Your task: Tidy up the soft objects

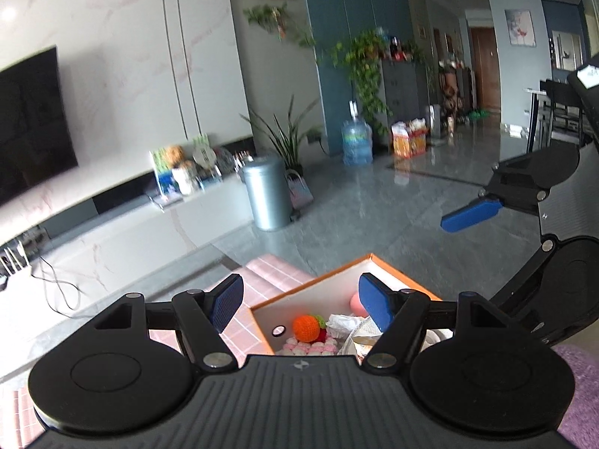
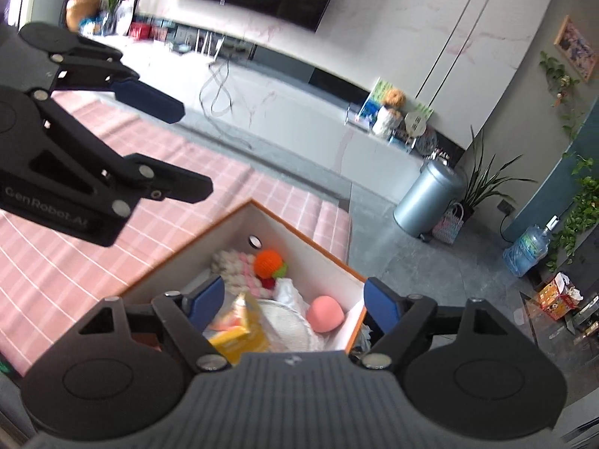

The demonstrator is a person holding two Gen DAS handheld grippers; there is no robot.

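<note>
An orange-rimmed white box [image 1: 310,281] [image 2: 318,262] stands on a pink checked cloth [image 2: 75,262]. Inside lie an orange crochet ball [image 1: 305,327] [image 2: 267,262], a pink-and-white pompom piece [image 1: 310,348] [image 2: 232,265], a smooth pink ball [image 2: 325,314], white cloth [image 2: 288,292] and a yellow packet [image 2: 239,336]. My left gripper [image 1: 301,299] hangs open above the box with nothing between its blue pads; in the right wrist view it [image 2: 179,146] is up at the left. Over the box's near side my right gripper [image 2: 294,299] is open too, holding nothing.
A grey metal bin [image 1: 265,194] [image 2: 426,202] stands on the dark tiled floor beside a low white TV console [image 2: 299,119]. A water bottle [image 1: 355,142] and potted plants line the far wall. A purple fuzzy surface [image 1: 576,393] lies at the right.
</note>
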